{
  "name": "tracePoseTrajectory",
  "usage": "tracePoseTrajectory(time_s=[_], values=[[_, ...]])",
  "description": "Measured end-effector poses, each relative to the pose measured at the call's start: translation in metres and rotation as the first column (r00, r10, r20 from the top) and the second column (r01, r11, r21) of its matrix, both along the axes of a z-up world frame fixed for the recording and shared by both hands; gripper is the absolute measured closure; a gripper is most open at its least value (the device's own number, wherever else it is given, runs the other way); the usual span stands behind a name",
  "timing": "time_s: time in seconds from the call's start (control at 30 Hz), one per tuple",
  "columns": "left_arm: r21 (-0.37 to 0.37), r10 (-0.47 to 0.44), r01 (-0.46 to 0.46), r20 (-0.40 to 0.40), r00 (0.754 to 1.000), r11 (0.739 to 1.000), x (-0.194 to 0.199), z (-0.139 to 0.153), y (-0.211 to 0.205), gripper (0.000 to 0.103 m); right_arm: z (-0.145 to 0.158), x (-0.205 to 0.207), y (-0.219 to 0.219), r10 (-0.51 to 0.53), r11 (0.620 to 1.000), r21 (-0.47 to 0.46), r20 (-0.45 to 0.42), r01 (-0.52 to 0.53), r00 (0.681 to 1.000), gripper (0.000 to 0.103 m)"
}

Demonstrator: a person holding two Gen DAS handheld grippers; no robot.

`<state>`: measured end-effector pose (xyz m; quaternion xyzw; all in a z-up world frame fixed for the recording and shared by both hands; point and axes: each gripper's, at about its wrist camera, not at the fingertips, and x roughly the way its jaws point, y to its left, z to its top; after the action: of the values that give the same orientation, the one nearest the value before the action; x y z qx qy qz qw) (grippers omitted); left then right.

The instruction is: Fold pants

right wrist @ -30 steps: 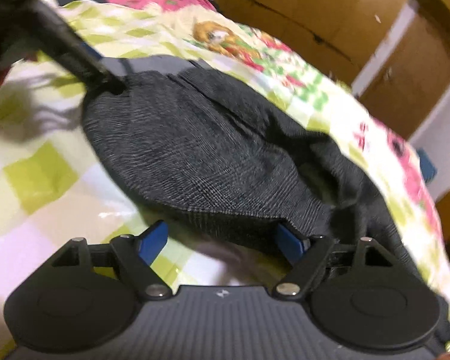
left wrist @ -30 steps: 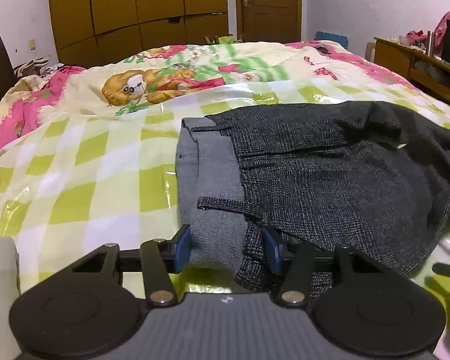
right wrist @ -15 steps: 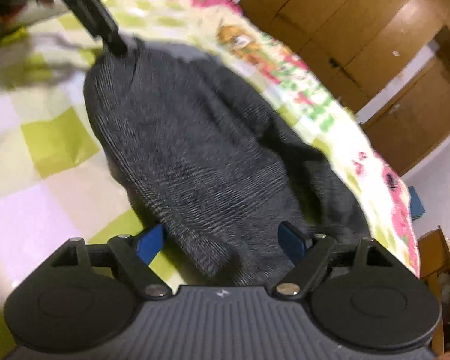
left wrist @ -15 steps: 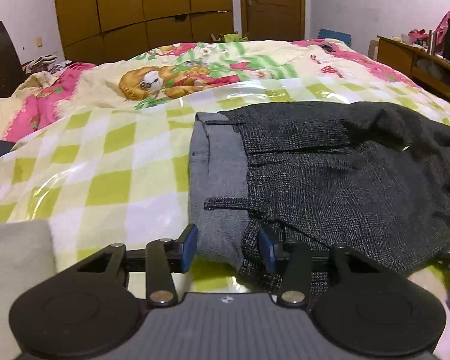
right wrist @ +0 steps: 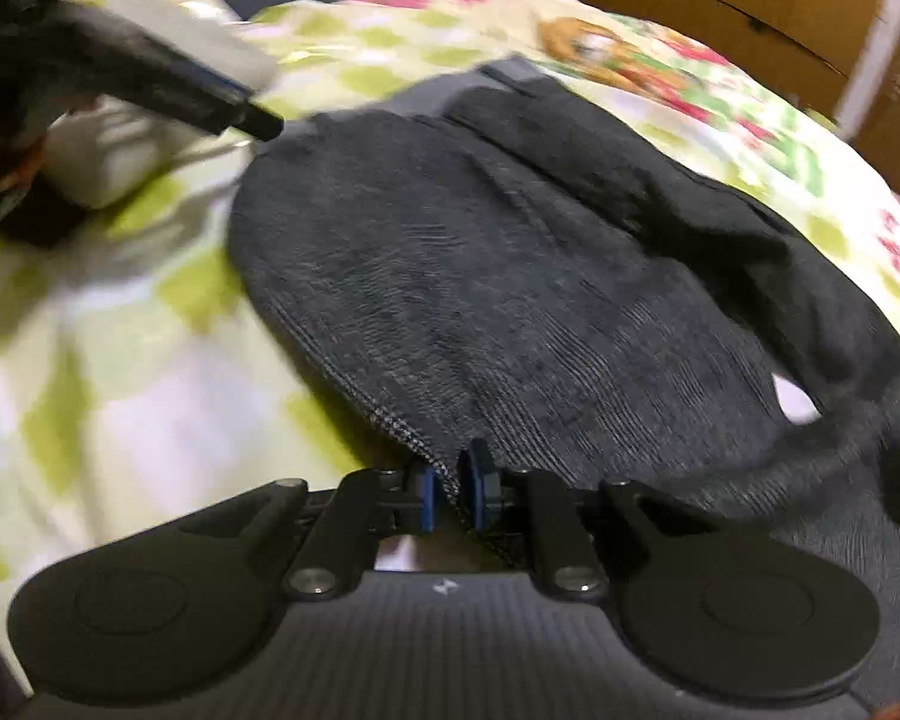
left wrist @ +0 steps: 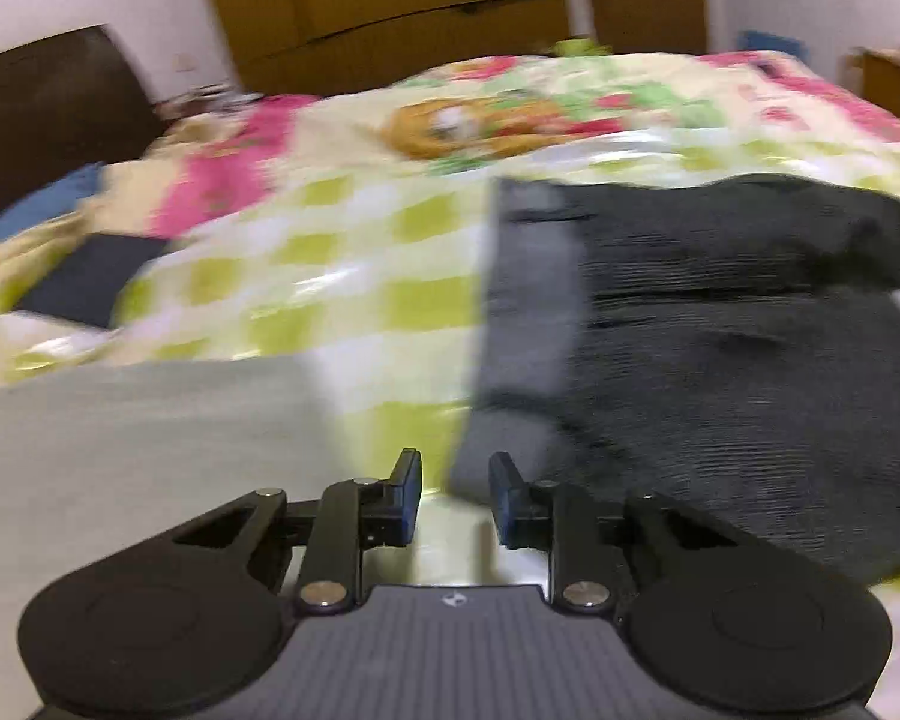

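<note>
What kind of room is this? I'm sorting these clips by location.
Most likely a bedroom: a bed under a checked and cartoon-print quilt, a dark headboard, and wooden wardrobe doors behind. Dark pants lie on the quilt.

One pants [left wrist: 720, 348], two tongs [left wrist: 455, 495]

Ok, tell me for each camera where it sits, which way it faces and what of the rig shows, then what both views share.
Left wrist: on the left gripper, looking along its fingers across the bed to the wardrobe; its closing jaws are near the waistband corner of the pants, with no clear pinch.
Right wrist: on the right gripper, facing down over the pants; its closing pads pinch a fabric edge, and the left gripper enters top left.
Shared: the pants, the checkered sheet and the wardrobe.
</note>
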<state>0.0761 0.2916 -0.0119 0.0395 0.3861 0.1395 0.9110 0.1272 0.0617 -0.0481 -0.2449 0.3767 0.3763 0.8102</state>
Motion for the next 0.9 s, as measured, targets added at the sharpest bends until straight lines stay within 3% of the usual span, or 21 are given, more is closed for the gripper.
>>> tracePoseTrajectory(time_s=[0.03,0.1,0.27,0.33,0.4,0.5,0.63,0.77,0.9], values=[[-0.024,0.023,-0.023,0.009,1.000,0.999,-0.005,0.004,0.009,0.064,0.003,0.001,0.001,0.003,1.000,0.023,-0.010,-0.003,1.000,0.074],[-0.046,0.052,-0.050,0.040,0.998,0.998,-0.014,0.014,0.016,0.064,0.014,0.005,-0.009,-0.010,0.995,0.095,-0.040,0.014,0.999,0.068],[0.034,-0.071,0.069,0.062,0.996,0.997,-0.011,0.036,-0.028,0.064,0.043,0.010,-0.079,-0.185,0.968,0.174,-0.003,0.182,0.983,0.056],[0.040,-0.161,0.159,0.051,0.986,0.987,0.000,0.037,-0.062,0.064,0.047,0.028,-0.125,-0.307,0.940,0.165,0.026,0.299,0.951,0.053],[0.020,-0.255,0.254,0.041,0.966,0.967,0.016,0.036,-0.102,0.064,0.048,0.049,-0.178,-0.434,0.895,0.142,0.069,0.422,0.898,0.047],[-0.033,-0.409,0.410,0.028,0.912,0.911,0.046,0.030,-0.174,0.063,0.048,0.075,-0.264,-0.581,0.814,0.114,0.146,0.570,0.800,0.044],[-0.135,-0.594,0.593,0.036,0.803,0.794,0.089,0.021,-0.275,0.062,0.045,0.114,-0.354,-0.639,0.753,0.015,0.259,0.658,0.725,0.036],[-0.165,-0.701,0.695,0.030,0.712,0.699,0.121,0.009,-0.353,0.062,0.035,0.154,-0.411,-0.594,0.762,-0.086,0.301,0.642,0.746,0.032],[-0.214,-0.734,0.719,0.008,0.679,0.662,0.146,-0.002,-0.392,0.062,0.014,0.192,-0.427,-0.441,0.818,-0.224,0.345,0.530,0.828,0.022]])
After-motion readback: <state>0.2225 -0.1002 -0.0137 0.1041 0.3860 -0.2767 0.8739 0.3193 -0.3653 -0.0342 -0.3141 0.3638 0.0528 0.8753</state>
